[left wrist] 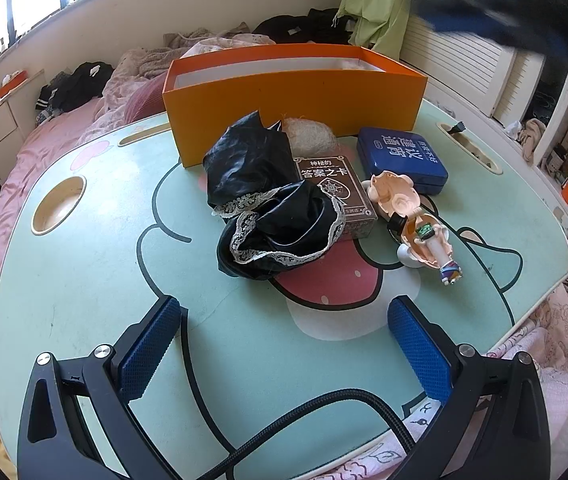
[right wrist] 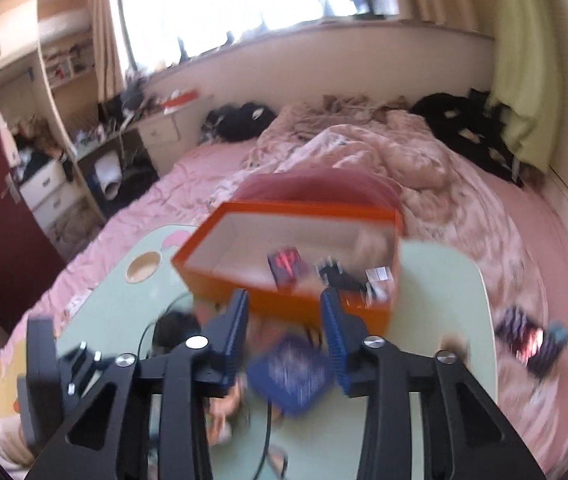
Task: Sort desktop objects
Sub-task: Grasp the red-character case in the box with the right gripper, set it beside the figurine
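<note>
My left gripper (left wrist: 284, 305) stands open low over the near part of the green cartoon table (left wrist: 84, 280), with nothing between its blue pads. Ahead of it lie a black lace-trimmed cloth (left wrist: 268, 208), a brown card box (left wrist: 336, 192), a blue tin (left wrist: 402, 160), a small doll figure (left wrist: 424, 232) and a beige netted ball (left wrist: 308, 136). Behind them stands the orange box (left wrist: 296, 108). My right gripper (right wrist: 284, 297) hangs in the air near the orange box (right wrist: 212, 280), its jaws narrow but apart and holding nothing. The blurred blue tin (right wrist: 290, 372) shows below it.
Small packs (right wrist: 284, 268) lie inside the orange box. A dark striped object (right wrist: 524, 336) lies at the table's right edge. A round cup hole (left wrist: 58, 204) is cut in the table's left side. A pink bed with heaped bedding (right wrist: 364, 148) surrounds the table.
</note>
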`<state>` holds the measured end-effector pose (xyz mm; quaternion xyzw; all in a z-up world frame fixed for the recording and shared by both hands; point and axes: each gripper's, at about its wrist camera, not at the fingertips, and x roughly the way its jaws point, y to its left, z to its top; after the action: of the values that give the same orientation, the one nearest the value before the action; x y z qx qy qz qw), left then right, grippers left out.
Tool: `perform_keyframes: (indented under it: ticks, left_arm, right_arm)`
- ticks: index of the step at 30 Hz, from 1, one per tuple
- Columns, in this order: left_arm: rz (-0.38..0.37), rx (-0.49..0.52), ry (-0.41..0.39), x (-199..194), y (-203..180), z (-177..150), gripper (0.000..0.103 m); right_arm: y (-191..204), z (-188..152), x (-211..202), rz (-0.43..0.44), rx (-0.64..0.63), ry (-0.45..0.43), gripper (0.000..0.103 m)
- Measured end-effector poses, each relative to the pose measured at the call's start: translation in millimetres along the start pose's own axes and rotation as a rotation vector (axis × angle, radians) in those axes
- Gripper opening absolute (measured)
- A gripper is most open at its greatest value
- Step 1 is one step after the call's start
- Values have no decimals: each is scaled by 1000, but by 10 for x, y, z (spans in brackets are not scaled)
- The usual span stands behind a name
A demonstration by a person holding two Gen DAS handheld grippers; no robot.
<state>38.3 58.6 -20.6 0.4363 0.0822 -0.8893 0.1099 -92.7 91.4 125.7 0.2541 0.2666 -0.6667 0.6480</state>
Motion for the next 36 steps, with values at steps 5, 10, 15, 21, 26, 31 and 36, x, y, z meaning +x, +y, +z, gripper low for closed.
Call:
perform_keyframes:
  ticks: [5, 10, 15, 21, 26, 31, 36]
  left_arm:
    - [-1, 0, 0, -2, 0, 5, 103]
    - [-2, 1, -2, -1, -1, 7, 103]
    - [-4, 0, -3, 1, -16, 13, 103]
    - [-5, 1, -5, -3, -35, 12, 103]
    - [-5, 1, -4, -5, -42, 17, 103]
    - [-5, 0, -5, -4, -36, 12, 103]
    - [-5, 0, -4, -2, -26, 9, 103]
  right_arm:
    - [19, 371, 844, -17, -4, 228, 35]
    - [63, 373, 1346, -55, 6, 346, 35]
    - [94, 317, 1617, -142, -45, 408, 45]
    - [-22, 212, 1772, -139, -29, 452, 38]
    - [-100, 333, 1239, -49, 38, 220, 38]
    - [7, 339, 357, 64, 54, 22, 38]
    - [236, -307, -147, 12, -6, 17, 38]
